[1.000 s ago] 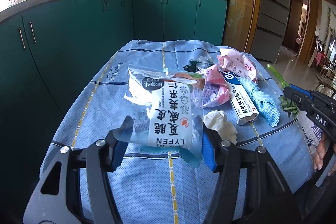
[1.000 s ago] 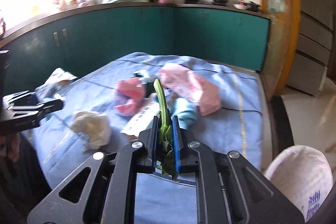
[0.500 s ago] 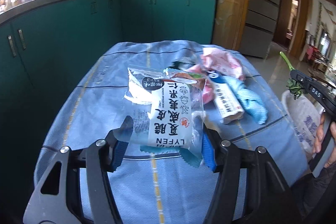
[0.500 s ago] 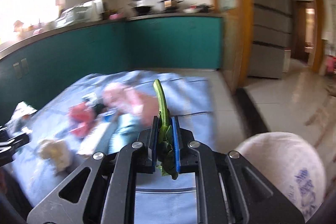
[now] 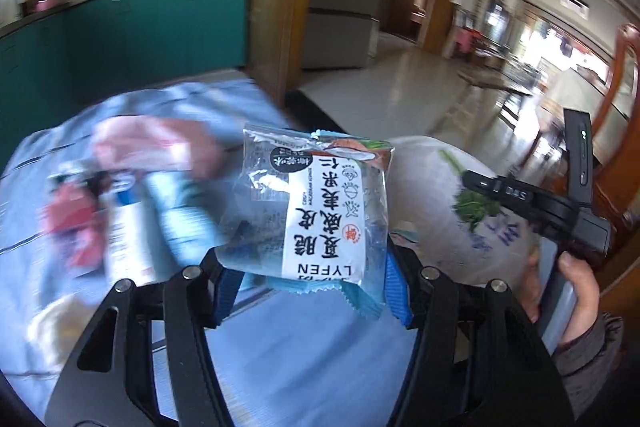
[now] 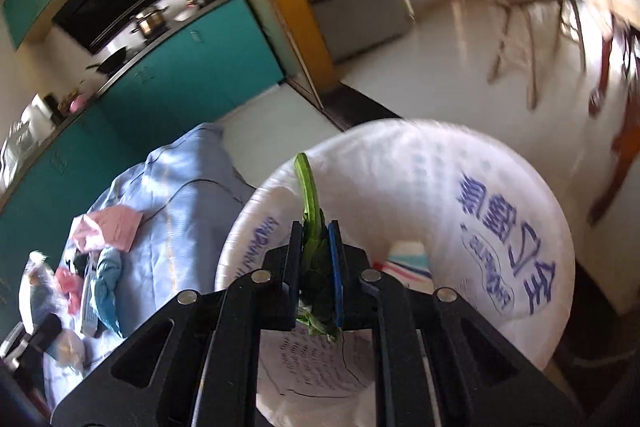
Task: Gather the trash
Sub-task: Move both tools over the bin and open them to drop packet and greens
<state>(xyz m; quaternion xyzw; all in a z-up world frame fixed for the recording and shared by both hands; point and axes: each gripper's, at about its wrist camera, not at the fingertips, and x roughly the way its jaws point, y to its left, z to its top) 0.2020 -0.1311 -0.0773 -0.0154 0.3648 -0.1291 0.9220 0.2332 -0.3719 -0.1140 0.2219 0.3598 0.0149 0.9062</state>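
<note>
My left gripper [image 5: 308, 287] is shut on a clear snack wrapper [image 5: 316, 207] with a white label and Chinese print, held above the right end of the blue tablecloth [image 5: 280, 359]. My right gripper [image 6: 316, 267] is shut on a green vegetable stalk [image 6: 307, 183] with limp leaves, directly over the open mouth of a white woven sack [image 6: 460, 195] printed in blue. In the left wrist view the right gripper [image 5: 474, 183] hangs over the same sack [image 5: 424, 167], a hand [image 5: 576, 287] holding its handle.
Pink wrappers [image 6: 108, 229], a blue cloth [image 6: 108, 273], a long white box [image 6: 89, 303] and a crumpled tissue [image 6: 66, 347] lie on the tablecloth. Teal kitchen cabinets [image 5: 152, 27] stand behind. Tiled floor [image 5: 400, 95] and wooden chairs [image 6: 616, 131] lie beyond the sack.
Both grippers swung right, away from the table's middle toward the sack. The right one rolled and now holds the stalk over the sack's mouth. The left still holds the wrapper.
</note>
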